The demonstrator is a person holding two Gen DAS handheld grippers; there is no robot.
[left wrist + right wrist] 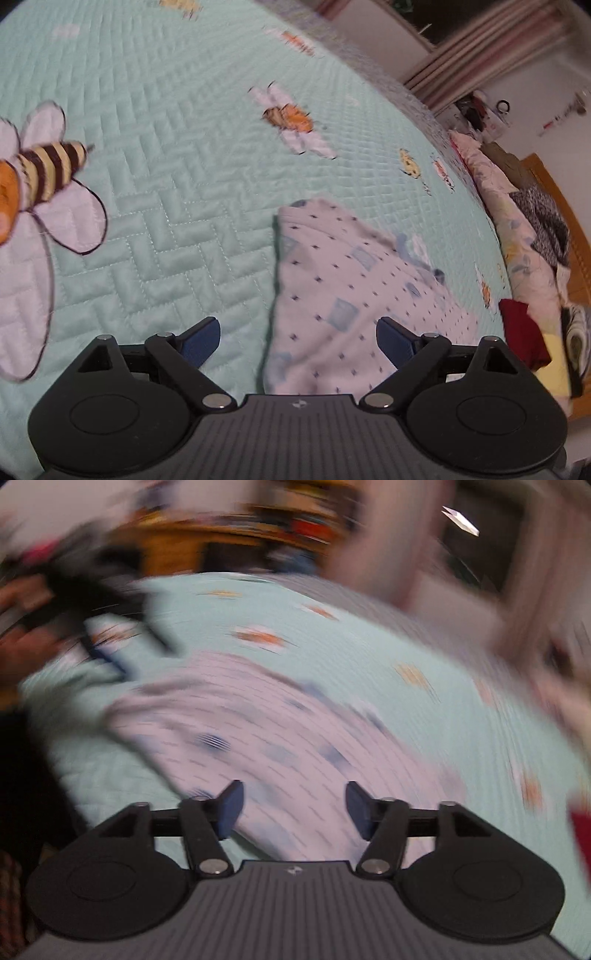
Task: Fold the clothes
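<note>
Garment (332, 288) lay on the bed (184, 184); both tongs (297, 343) (293, 808) gaped empty, so I judged pinching corners squarely best.

Left tongs (297, 341) spread wide, empty, above dotted white garment (343, 295) lying on mint bee-print quilt (177, 184).
</note>
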